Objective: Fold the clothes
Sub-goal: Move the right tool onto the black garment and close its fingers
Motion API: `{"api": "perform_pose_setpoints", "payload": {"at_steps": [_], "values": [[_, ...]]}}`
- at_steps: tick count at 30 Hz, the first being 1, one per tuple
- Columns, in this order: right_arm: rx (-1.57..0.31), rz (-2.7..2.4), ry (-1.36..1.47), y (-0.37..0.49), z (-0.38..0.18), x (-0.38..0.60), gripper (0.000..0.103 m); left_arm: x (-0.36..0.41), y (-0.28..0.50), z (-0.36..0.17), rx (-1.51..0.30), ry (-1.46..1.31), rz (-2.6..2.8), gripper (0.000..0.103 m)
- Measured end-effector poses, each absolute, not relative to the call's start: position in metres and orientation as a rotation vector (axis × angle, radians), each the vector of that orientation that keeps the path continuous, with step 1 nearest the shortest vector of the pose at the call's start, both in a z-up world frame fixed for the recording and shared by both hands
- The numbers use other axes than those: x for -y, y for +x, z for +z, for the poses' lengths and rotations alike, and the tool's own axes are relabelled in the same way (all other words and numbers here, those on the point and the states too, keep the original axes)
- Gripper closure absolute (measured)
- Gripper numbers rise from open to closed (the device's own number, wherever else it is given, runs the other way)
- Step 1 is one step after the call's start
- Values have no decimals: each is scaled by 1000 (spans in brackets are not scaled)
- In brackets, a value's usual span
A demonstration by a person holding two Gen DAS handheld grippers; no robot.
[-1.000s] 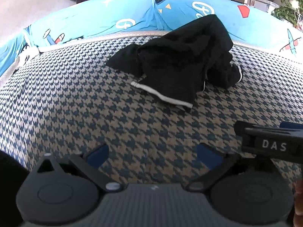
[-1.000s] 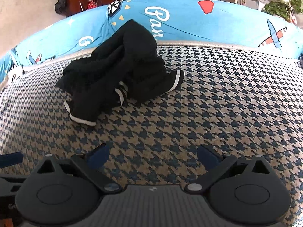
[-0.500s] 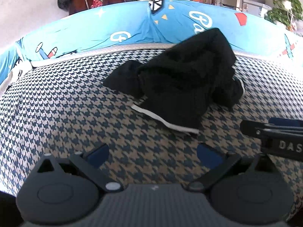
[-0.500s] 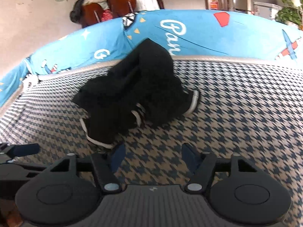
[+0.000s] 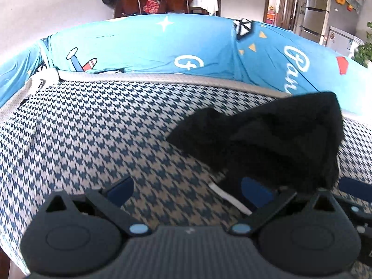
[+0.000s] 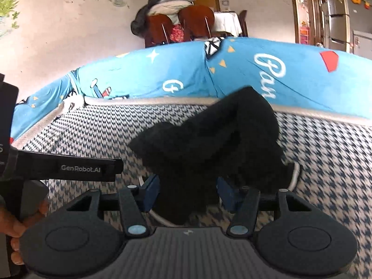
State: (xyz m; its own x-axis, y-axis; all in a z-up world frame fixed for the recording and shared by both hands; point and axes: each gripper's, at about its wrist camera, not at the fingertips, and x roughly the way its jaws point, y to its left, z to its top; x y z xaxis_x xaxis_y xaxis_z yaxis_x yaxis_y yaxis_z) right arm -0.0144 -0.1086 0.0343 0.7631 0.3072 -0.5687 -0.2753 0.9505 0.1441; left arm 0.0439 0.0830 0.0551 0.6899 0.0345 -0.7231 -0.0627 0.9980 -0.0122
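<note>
A crumpled black garment (image 5: 267,139) with white-striped hems lies on the houndstooth-covered mattress (image 5: 104,127). In the left wrist view my left gripper (image 5: 188,191) stands open just left of the heap. Its right finger (image 5: 255,193) touches the heap's near edge by a white hem (image 5: 227,197), and nothing lies between the pads. In the right wrist view my right gripper (image 6: 189,193) has its jaws drawn in on a thick fold of the black garment (image 6: 209,144). Cloth fills the gap and presses against both blue pads (image 6: 152,193).
A blue printed sheet (image 5: 162,51) rises as a wall behind the mattress (image 6: 337,162). Wooden chairs (image 6: 181,28) with piled clothes stand beyond it, and a fridge (image 5: 318,18) at far right. The left gripper's finger (image 6: 81,168) and a hand (image 6: 14,227) fill the right view's left edge.
Both grippers moved forward to the garment. The right jaws narrowed steadily and now hold a fold between them. The left gripper swung left and stayed open.
</note>
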Motion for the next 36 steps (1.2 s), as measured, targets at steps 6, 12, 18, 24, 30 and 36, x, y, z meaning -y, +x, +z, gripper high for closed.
{"api": "perform_pose_setpoints", "payload": {"at_steps": [6, 12, 18, 24, 30, 36], "values": [[-610, 361, 31, 9, 36, 89, 45, -106, 76, 58, -810, -82, 102, 0], [-597, 383, 5, 33, 35, 68, 29, -120, 99, 59, -813, -126, 133, 0], [-628, 405, -52, 53, 21, 48, 24, -125, 104, 53, -847, -178, 142, 0], [-651, 383, -106, 67, 3, 36, 28, -126, 101, 54, -830, -185, 154, 0], [-649, 349, -89, 71, 1, 43, 76, -122, 99, 54, -826, -166, 150, 0], [-592, 290, -2, 68, 18, 64, 85, -118, 97, 57, -809, -152, 156, 0]]}}
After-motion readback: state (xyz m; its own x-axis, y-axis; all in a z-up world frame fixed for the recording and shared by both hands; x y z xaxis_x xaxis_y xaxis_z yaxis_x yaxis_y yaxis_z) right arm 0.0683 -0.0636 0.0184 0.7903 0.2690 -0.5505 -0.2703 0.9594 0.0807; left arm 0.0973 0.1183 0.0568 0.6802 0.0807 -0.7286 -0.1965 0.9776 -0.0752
